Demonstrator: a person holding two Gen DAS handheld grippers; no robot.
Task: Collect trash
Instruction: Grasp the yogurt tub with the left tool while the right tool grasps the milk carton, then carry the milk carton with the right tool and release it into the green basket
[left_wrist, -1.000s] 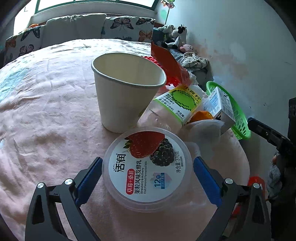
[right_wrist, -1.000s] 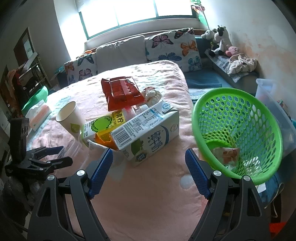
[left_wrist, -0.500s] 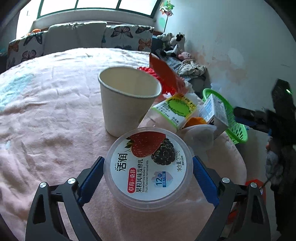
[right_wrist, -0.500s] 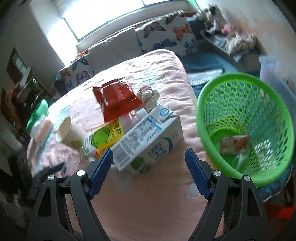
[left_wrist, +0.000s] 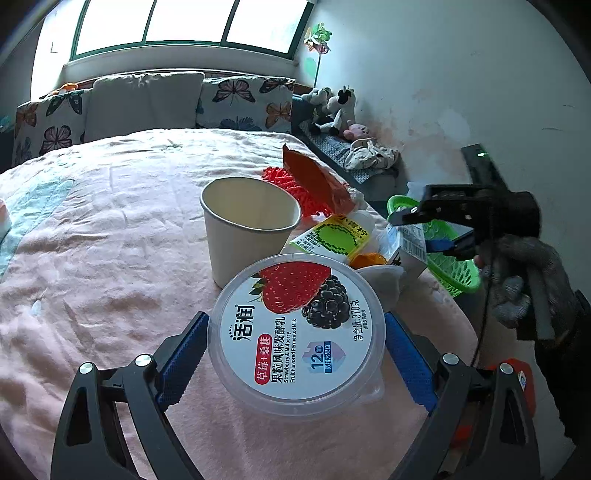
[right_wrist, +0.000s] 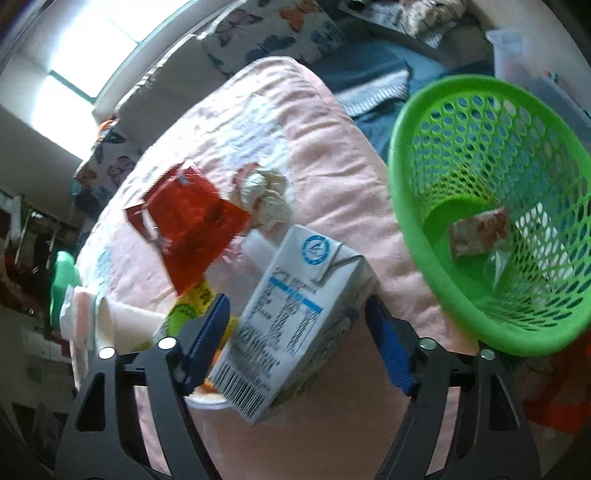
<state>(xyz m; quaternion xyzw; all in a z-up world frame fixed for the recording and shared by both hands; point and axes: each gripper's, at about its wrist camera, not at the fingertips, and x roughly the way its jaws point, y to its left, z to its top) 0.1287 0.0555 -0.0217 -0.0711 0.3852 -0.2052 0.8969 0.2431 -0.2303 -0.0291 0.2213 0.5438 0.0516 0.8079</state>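
My left gripper (left_wrist: 295, 354) is open, its blue pads on either side of a round yogurt tub (left_wrist: 297, 338) with a strawberry and mulberry lid, lying on the pink bedspread (left_wrist: 110, 258). My right gripper (right_wrist: 299, 343) is open around a white and blue milk carton (right_wrist: 291, 332); it also shows in the left wrist view (left_wrist: 436, 236) over the carton (left_wrist: 406, 243). Whether the pads touch the carton, I cannot tell. A green mesh basket (right_wrist: 417, 221) stands at the right, holding a small wrapper (right_wrist: 478, 230).
A white paper cup (left_wrist: 249, 225), a red snack bag (left_wrist: 314, 177), a green-labelled bottle (left_wrist: 332, 236), an orange piece (left_wrist: 367, 260) and a crumpled tissue (right_wrist: 264, 197) lie in a pile. Butterfly cushions (left_wrist: 243, 103) and soft toys (left_wrist: 336, 110) are behind.
My right gripper has moved down and forward over the milk carton, so the carton now sits between its pads. My left gripper has stayed around the yogurt tub.
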